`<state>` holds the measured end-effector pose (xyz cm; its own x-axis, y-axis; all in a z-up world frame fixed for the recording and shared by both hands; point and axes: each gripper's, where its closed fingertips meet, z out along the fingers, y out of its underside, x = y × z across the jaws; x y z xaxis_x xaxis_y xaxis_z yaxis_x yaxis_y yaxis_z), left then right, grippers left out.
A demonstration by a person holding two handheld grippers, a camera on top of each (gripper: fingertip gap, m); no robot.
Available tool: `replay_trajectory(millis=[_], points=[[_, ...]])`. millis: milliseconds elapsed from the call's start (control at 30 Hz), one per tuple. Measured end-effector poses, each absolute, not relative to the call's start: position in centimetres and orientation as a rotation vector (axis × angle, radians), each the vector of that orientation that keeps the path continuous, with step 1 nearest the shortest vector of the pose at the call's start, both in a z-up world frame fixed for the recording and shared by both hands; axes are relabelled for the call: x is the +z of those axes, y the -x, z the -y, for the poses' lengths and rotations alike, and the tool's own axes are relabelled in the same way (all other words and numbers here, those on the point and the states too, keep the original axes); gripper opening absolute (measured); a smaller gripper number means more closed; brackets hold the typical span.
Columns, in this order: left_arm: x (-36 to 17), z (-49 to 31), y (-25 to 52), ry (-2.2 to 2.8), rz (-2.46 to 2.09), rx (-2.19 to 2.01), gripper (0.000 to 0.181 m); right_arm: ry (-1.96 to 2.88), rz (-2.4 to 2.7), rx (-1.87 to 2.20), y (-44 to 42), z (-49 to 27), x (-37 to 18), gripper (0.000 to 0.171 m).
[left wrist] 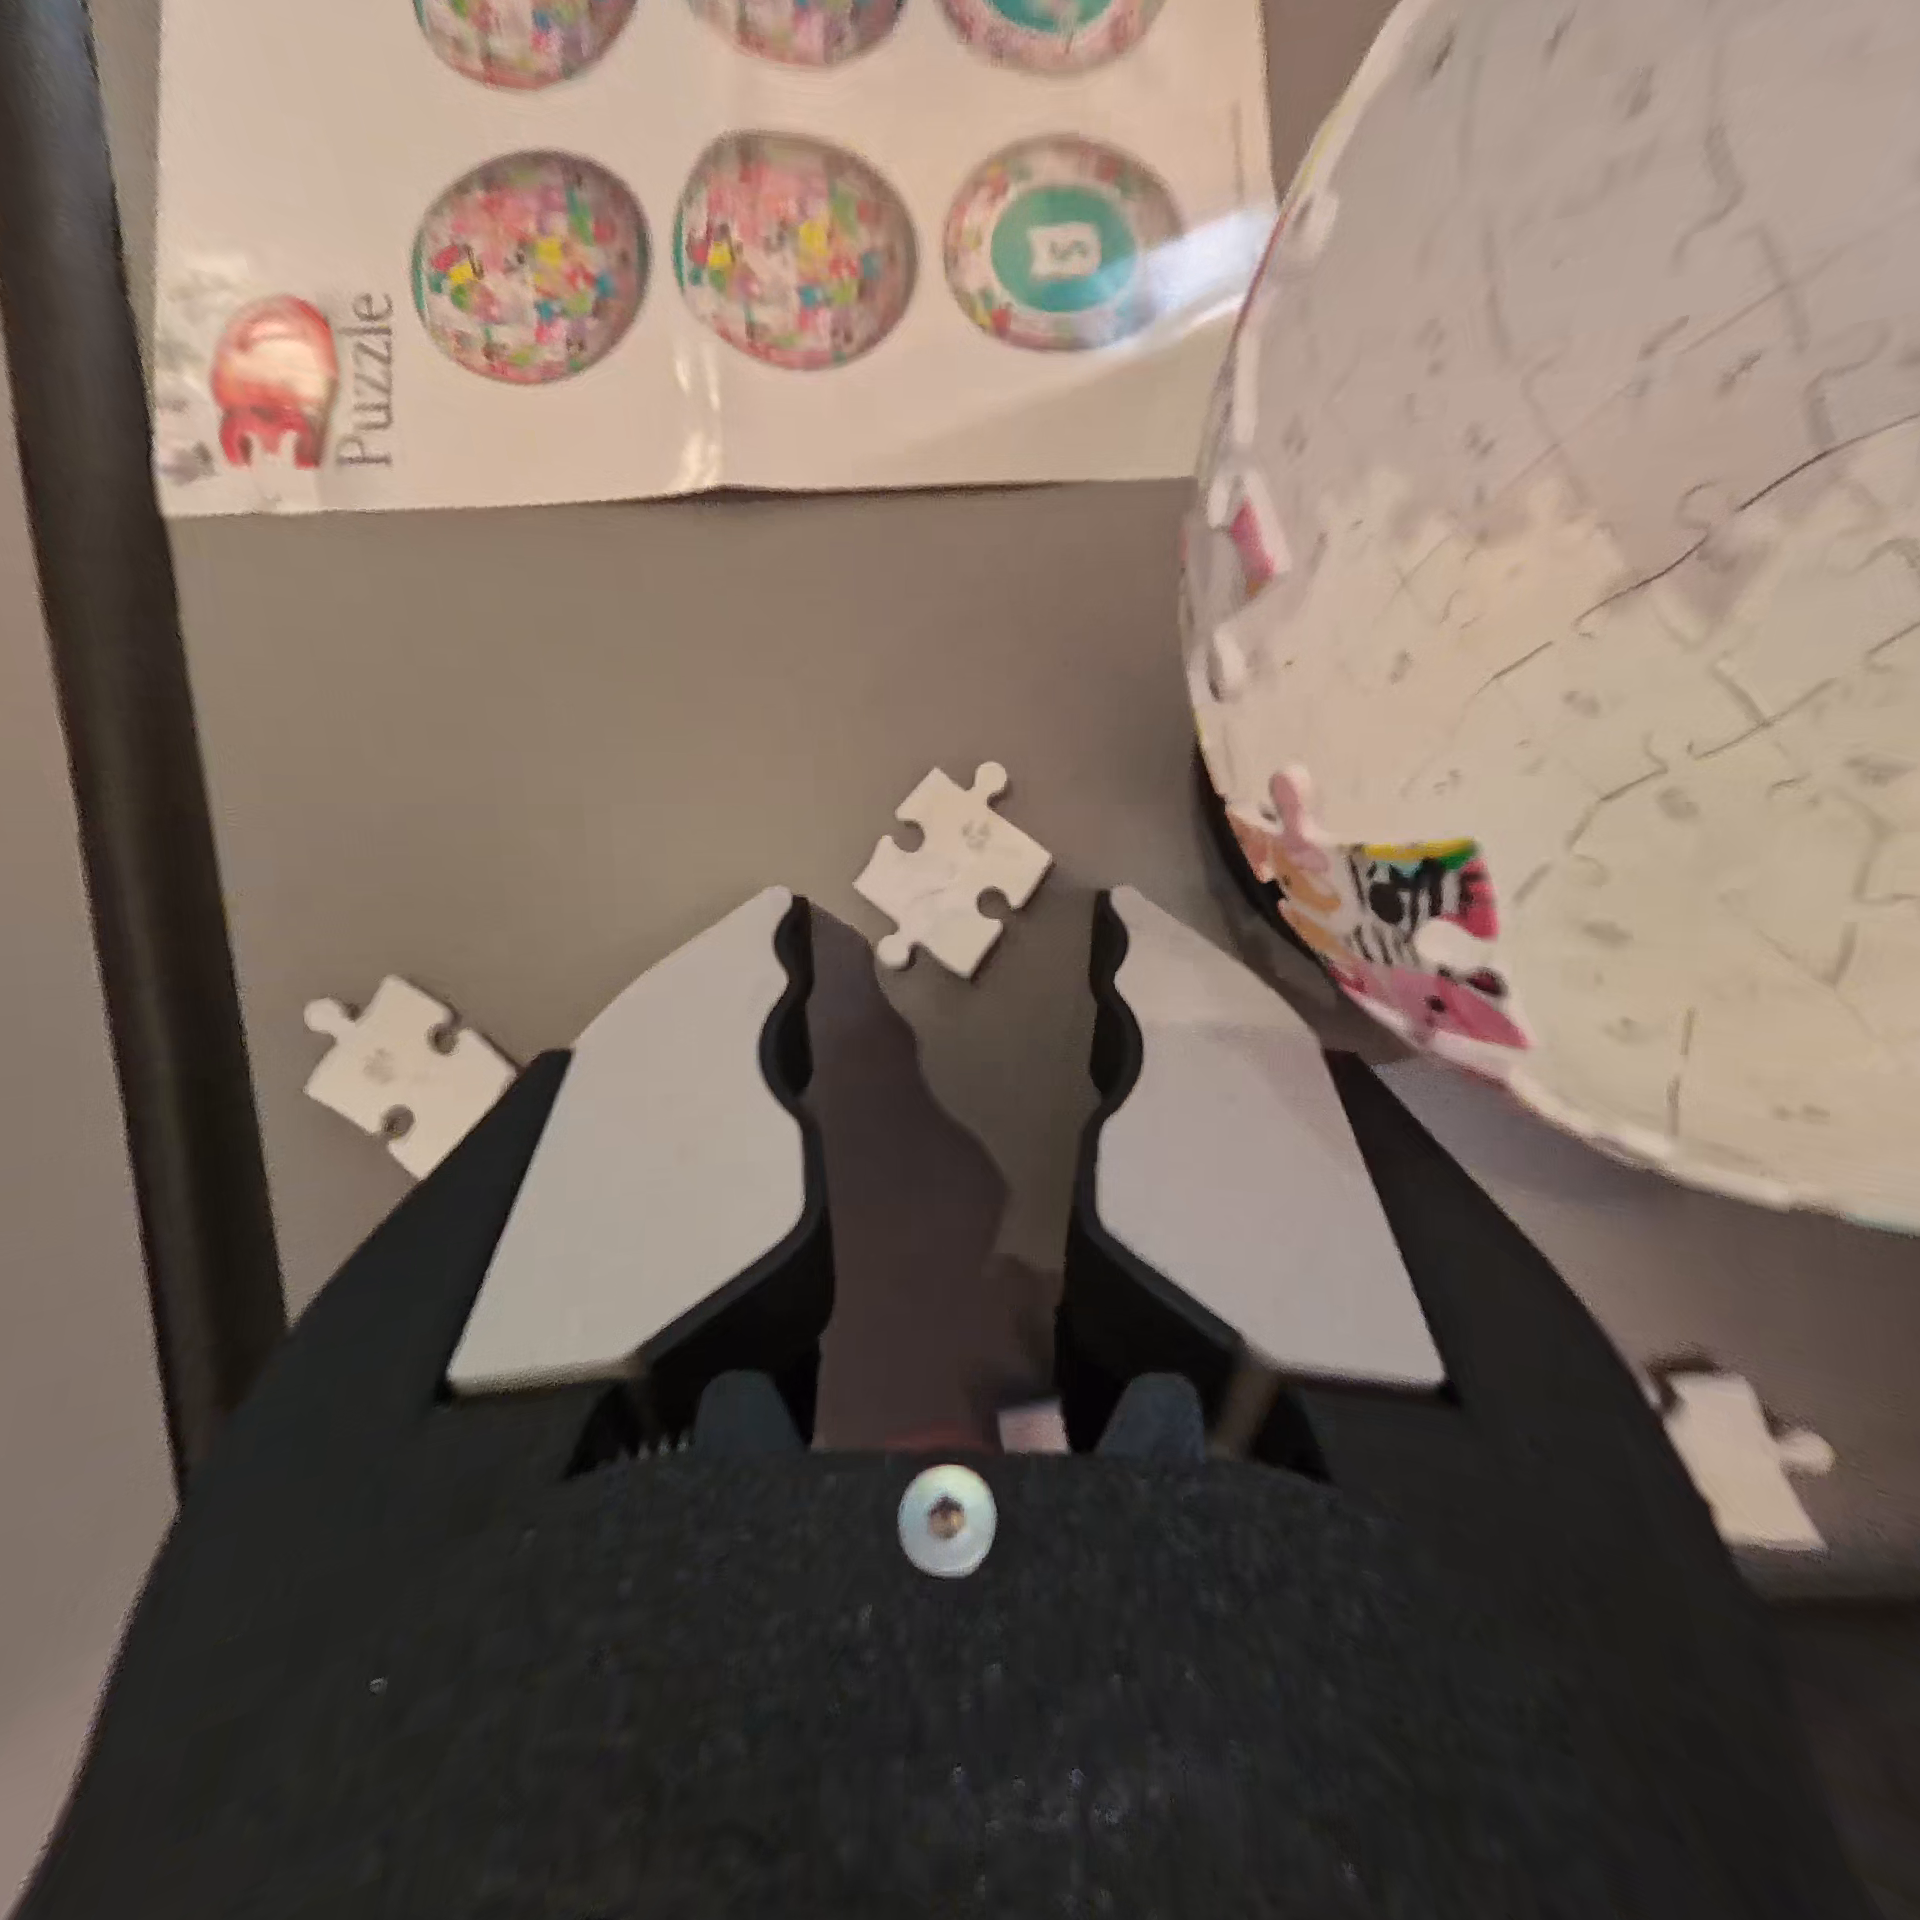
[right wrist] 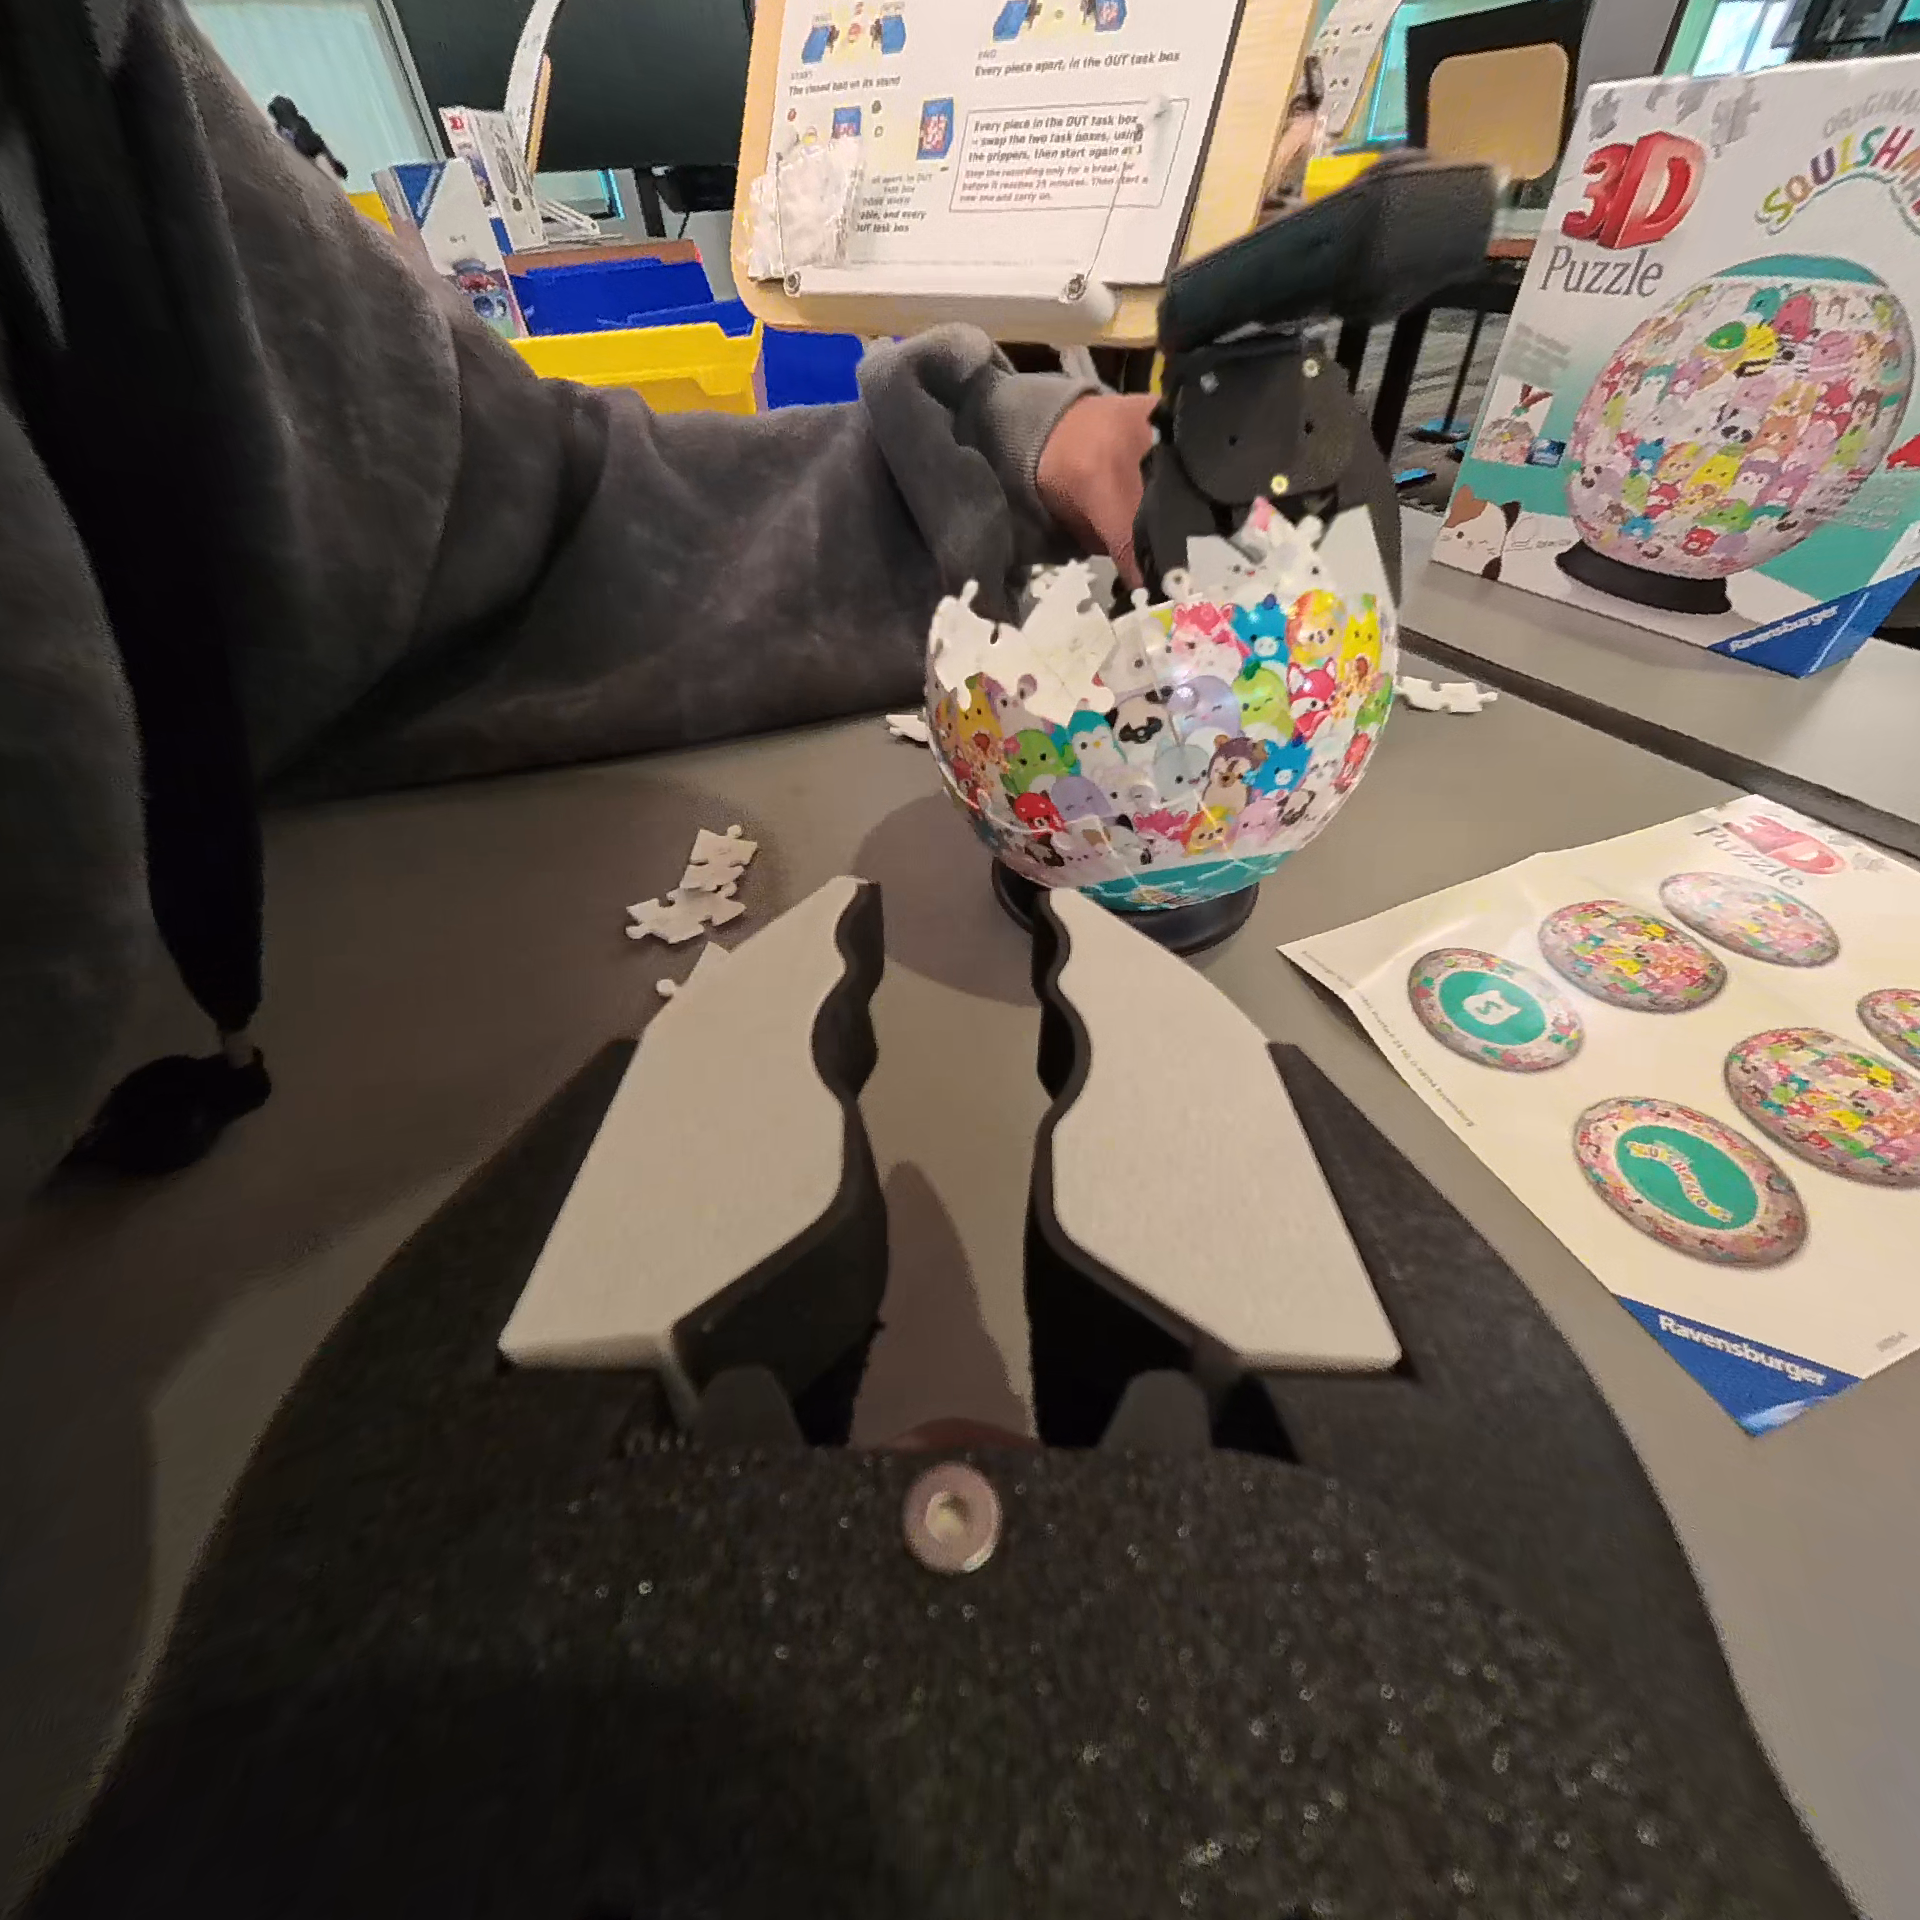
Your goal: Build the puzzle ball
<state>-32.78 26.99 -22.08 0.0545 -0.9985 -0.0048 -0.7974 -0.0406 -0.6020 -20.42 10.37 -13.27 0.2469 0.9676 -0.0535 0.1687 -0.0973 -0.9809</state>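
Note:
The half-built puzzle ball (right wrist: 1164, 727) stands on a dark stand (right wrist: 1195, 925) mid-table, its colourful shell open at the top with a jagged rim. In the left wrist view the ball (left wrist: 1610, 623) fills the right side, mostly white faces showing. My left gripper (left wrist: 951, 914) is open and empty, low over the table, with a white face-down piece (left wrist: 951, 873) just ahead of its tips. From the right wrist view the left gripper's body (right wrist: 1268, 457) is behind the ball, tips hidden. My right gripper (right wrist: 956, 914) is open and empty, in front of the ball.
Loose white pieces lie left of the left gripper (left wrist: 400, 1070), to its right (left wrist: 1745, 1455), and in a small heap (right wrist: 696, 883). A picture sheet (right wrist: 1662, 1091) lies at the right. The puzzle box (right wrist: 1714, 364) stands behind. A grey sleeve (right wrist: 520, 520) crosses the table's left. About 25 cm separates my left fingertips from my right.

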Motion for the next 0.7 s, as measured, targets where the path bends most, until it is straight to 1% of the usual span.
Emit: replay_trajectory(millis=[67,233,267,300,467,533,600,633,667,700], points=[[-22.0,-26.6,32.5,1.859,-1.812,-0.609,0.032,1.509,1.106,1.009,20.4,-10.5,-13.3,0.027],[-21.8,-27.7,33.0,1.876,-1.795,-0.512,0.030,1.517,1.084,1.037,20.2,-10.7,-13.1,0.027],[-21.4,-28.2,33.4,1.874,-1.778,-0.482,0.012,1.518,1.085,1.038,20.2,-10.7,-13.1,0.027],[-20.6,-28.8,33.8,1.865,-1.741,-0.458,0.000,1.518,1.087,1.032,20.2,-10.8,-13.0,0.027],[-14.9,-29.0,35.5,1.854,-1.508,-0.606,0.000,1.481,1.098,1.000,20.4,-10.5,-11.6,0.026],[-14.4,-27.9,35.8,1.858,-1.494,-0.634,0.000,1.468,1.101,0.983,20.2,-10.2,-11.5,0.025],[-15.2,-26.8,35.8,1.880,-1.520,-0.624,0.000,1.480,1.118,0.950,19.9,-10.0,-12.0,0.025],[-15.9,-26.4,35.4,1.875,-1.545,-0.610,0.006,1.490,1.128,0.935,19.7,-9.8,-12.3,0.025],[-16.6,-25.9,35.0,1.865,-1.589,-0.604,0.017,1.499,1.141,0.924,19.6,-9.6,-12.7,0.025],[-17.4,-25.5,34.6,1.856,-1.634,-0.590,0.022,1.506,1.153,0.914,19.4,-9.4,-13.1,0.025]])
